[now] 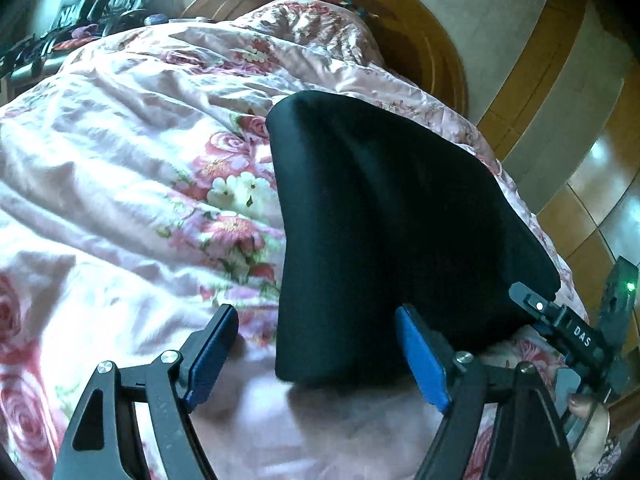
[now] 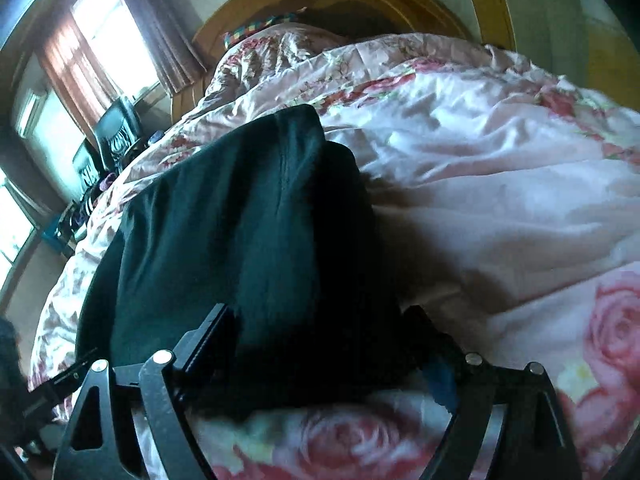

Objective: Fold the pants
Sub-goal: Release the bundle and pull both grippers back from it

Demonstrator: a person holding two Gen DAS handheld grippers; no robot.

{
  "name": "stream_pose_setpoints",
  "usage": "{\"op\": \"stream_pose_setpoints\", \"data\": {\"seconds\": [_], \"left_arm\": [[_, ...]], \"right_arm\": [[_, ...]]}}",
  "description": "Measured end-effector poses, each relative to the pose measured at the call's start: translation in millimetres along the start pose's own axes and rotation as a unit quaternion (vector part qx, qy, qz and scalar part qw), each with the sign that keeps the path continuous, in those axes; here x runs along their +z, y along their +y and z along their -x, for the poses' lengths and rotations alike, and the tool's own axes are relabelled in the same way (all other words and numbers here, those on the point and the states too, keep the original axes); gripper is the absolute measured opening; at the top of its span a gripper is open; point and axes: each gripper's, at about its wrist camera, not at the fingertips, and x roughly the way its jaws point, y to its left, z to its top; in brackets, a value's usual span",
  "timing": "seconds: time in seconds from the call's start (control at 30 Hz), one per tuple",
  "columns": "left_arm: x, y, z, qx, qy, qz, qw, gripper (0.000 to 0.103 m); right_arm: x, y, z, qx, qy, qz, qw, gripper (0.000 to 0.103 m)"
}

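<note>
Pants [image 1: 384, 232], dark smooth fabric folded into a thick slab, lie on the floral satin quilt [image 1: 120, 168]. Left gripper [image 1: 320, 356] fingers spread at their near edge; right gripper [image 2: 320, 344] fingers straddle the pants, grip uncertain.

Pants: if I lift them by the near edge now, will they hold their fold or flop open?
The pants will probably sag: they drape in soft ridges over the quilt. The layers look thick, so likely heavyish for cloth. The quilt looks satiny; the bundle may slide when pushed. The left gripper is open.
</note>
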Motion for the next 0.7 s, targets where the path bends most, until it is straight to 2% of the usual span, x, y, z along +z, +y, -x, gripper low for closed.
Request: {"op": "stream_pose_setpoints", "data": {"seconds": [0.23, 0.33, 0.43, 0.7], "left_arm": [[-16.7, -9.3, 12.0, 0.017, 0.007, -0.016, 0.9997, 0.082], [-28.4, -16.2, 10.9, 0.044, 0.02, -0.039, 0.9981, 0.082], [-42.3, -24.4, 15.9, 0.07, 0.011, -0.066, 0.9952, 0.082], [-60.7, -32.3, 24.8, 0.092, 0.015, -0.071, 0.9932, 0.082]], "right_arm": [[-20.0, 11.0, 23.6, -0.02, -0.012, 0.031, 0.999, 0.088], [-33.8, 19.7, 29.7, -0.025, -0.008, 0.054, 0.998, 0.088], [-47.5, 28.1, 36.7, -0.025, -0.01, 0.069, 0.997, 0.088], [-78.9, 49.3, 42.3, -0.025, 0.013, 0.11, 0.994, 0.089]]}}
